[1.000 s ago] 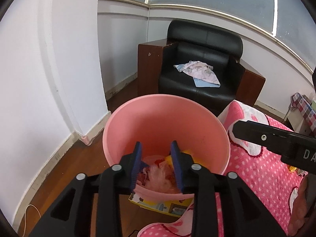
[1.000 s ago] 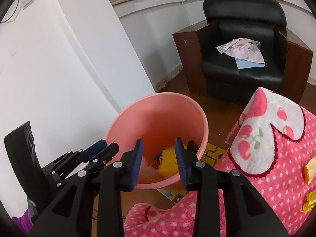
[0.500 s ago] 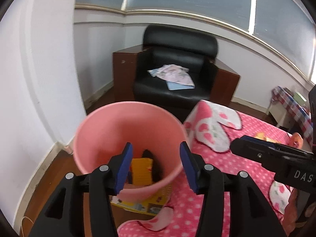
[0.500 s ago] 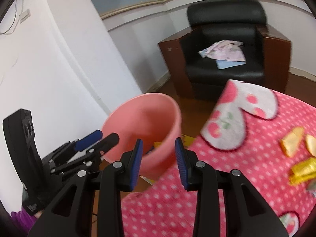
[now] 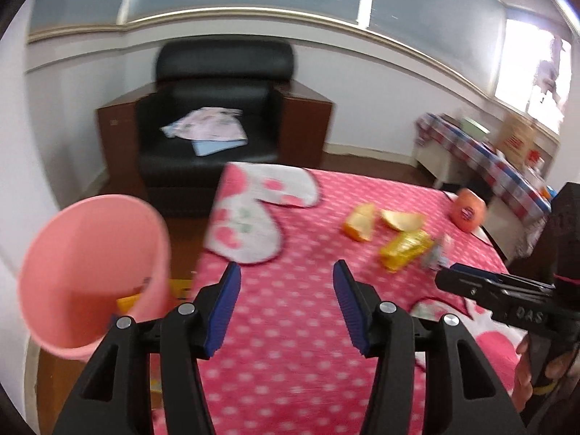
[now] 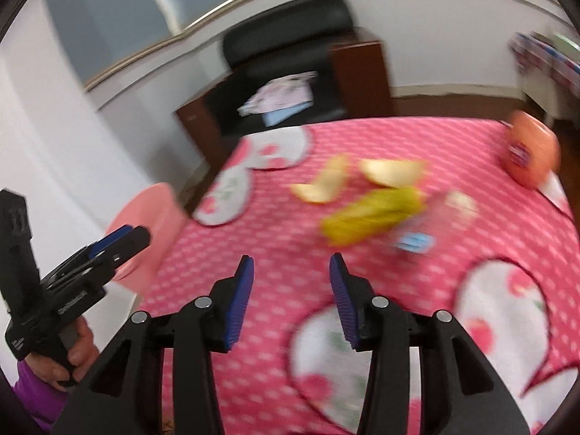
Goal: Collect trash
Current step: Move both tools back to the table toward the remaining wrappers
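A pink bin (image 5: pixel 90 272) stands on the floor left of the pink dotted blanket (image 5: pixel 297 326); some yellow trash shows inside it. On the blanket lie two orange peels (image 5: pixel 359 223), a yellow wrapper (image 5: pixel 406 250) and a small blue-and-white scrap (image 6: pixel 415 243). My left gripper (image 5: pixel 286 279) hovers over the blanket, its jaws opening with nothing between them. My right gripper (image 6: pixel 290 272) also hangs above the blanket, short of the yellow wrapper (image 6: pixel 373 215), its jaws opening and empty. Both views are blurred.
A whole orange (image 5: pixel 467 210) sits at the blanket's far right edge. A black armchair (image 5: pixel 214 116) with cloths on its seat stands behind. A table with a checked cloth (image 5: pixel 482 152) is at the far right. Wooden floor lies between bin and chair.
Both grippers swung right, from above the bin to over the blanket. Both opened wider. The peels, wrapper and orange came into view.
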### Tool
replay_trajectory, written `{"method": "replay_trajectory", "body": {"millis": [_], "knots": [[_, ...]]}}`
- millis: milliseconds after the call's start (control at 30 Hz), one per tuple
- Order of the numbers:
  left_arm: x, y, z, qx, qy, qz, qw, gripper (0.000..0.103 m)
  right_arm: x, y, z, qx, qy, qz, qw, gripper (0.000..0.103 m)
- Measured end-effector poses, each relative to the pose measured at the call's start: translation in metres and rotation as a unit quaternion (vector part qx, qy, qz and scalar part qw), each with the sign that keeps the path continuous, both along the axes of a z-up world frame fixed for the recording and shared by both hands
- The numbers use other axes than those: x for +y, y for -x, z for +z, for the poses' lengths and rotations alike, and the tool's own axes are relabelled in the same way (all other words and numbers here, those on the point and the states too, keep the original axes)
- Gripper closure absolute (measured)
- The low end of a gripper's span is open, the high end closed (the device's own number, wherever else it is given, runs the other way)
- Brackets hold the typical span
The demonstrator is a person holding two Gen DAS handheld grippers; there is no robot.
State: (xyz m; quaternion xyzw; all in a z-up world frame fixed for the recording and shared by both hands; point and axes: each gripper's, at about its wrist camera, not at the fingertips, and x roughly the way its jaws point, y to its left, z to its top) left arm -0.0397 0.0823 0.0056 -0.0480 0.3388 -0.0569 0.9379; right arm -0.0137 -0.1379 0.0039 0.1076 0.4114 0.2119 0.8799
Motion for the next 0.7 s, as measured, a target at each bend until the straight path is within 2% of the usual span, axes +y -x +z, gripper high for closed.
{"method": "replay_trajectory", "body": {"millis": [100,267,467,700], "knots": [[-0.020,-0.008,-0.004,0.005,-0.005,-0.027,0.9996,0.050,-0.031,-0.001,-0.010,0.012,-0.006,-0.038,0.999,0.058],[-0.042,-0.020,-0.009,0.016,-0.007,-0.052,0.9985,0.049,-0.054,0.000,-0.023,0.020,-0.006,-0.064,0.998,0.058],[-0.058,-0.034,-0.016,0.035,-0.007,-0.083,0.9959,0.048,-0.064,-0.004,-0.029,0.028,-0.014,-0.082,0.996,0.058],[-0.091,-0.057,-0.028,0.045,-0.024,-0.143,0.9883,0.047,-0.073,-0.014,-0.031,0.034,-0.024,-0.097,0.994,0.058]]}}
